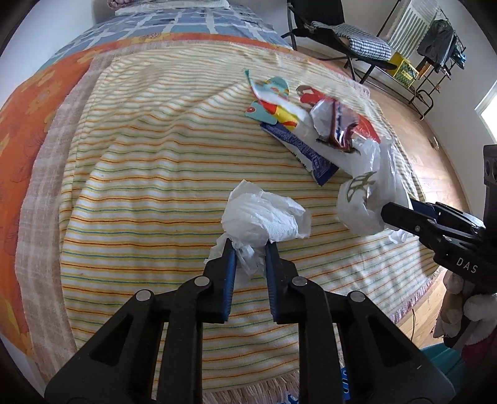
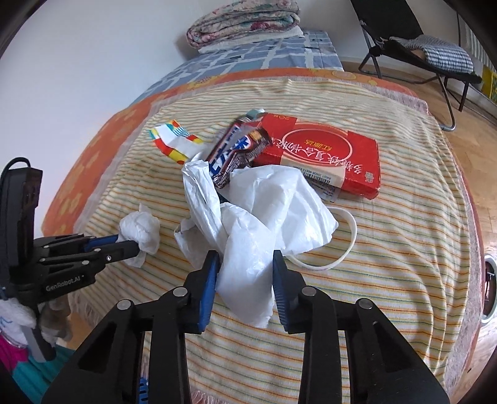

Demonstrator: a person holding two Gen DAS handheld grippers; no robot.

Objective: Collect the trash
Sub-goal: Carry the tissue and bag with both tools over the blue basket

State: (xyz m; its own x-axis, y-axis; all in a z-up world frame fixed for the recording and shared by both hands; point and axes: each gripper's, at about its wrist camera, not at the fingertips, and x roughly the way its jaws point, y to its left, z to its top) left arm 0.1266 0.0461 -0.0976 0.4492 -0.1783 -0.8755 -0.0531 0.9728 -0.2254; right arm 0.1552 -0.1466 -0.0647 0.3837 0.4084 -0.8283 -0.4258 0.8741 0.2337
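My left gripper (image 1: 250,245) is shut on a crumpled white tissue (image 1: 264,217) and holds it just above the striped blanket (image 1: 139,186); it also shows in the right wrist view (image 2: 139,231). My right gripper (image 2: 245,258) is shut on a white plastic bag (image 2: 264,211), also seen in the left wrist view (image 1: 366,189). A brown candy wrapper (image 2: 236,152) sticks out of the bag's mouth. A red box (image 2: 326,152), a colourful wrapper (image 2: 175,141) and a blue wrapper (image 1: 298,146) lie behind the bag.
A white loop (image 2: 344,242) lies on the blanket right of the bag. Folded bedding (image 2: 245,21) sits at the bed's far end. A black folding chair (image 2: 413,46) stands on the wooden floor to the right, near a clothes rack (image 1: 438,46).
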